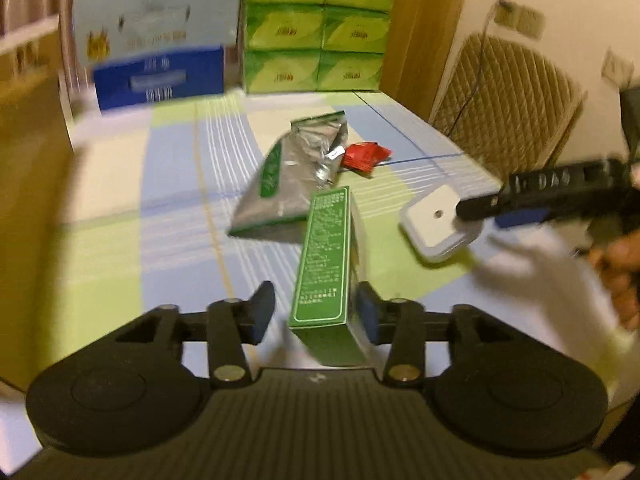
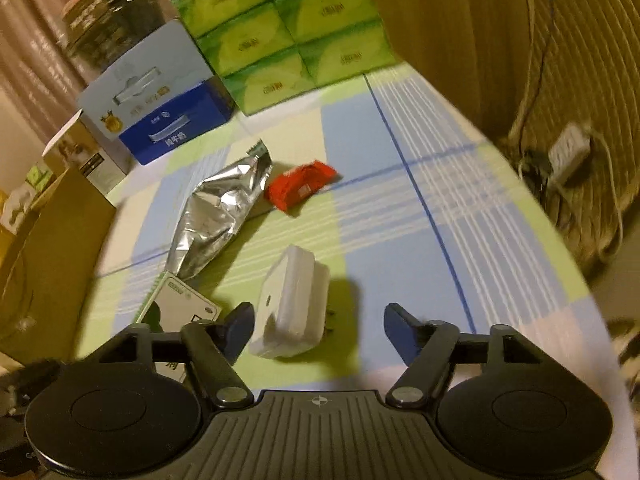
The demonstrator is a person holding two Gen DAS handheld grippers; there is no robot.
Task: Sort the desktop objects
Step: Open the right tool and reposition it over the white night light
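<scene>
My left gripper [image 1: 316, 312] sits apart around the green carton [image 1: 324, 264] just beside the foil pouch [image 1: 288, 184]; looks light and stiff, so I'd pinch its long flat sides.

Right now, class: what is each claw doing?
Left claw: open, green box between its fingers.
Right claw: open, white container between, ungripped.

The table's [image 2: 400, 128] right part lies bare and passable. Stacked green tissue packs [image 2: 288, 28] and a blue carton [image 2: 172, 128] wall the far edge; a foil pouch [image 2: 216, 216], red packet [image 2: 300, 188] and white box [image 2: 292, 304] crowd the middle.
</scene>
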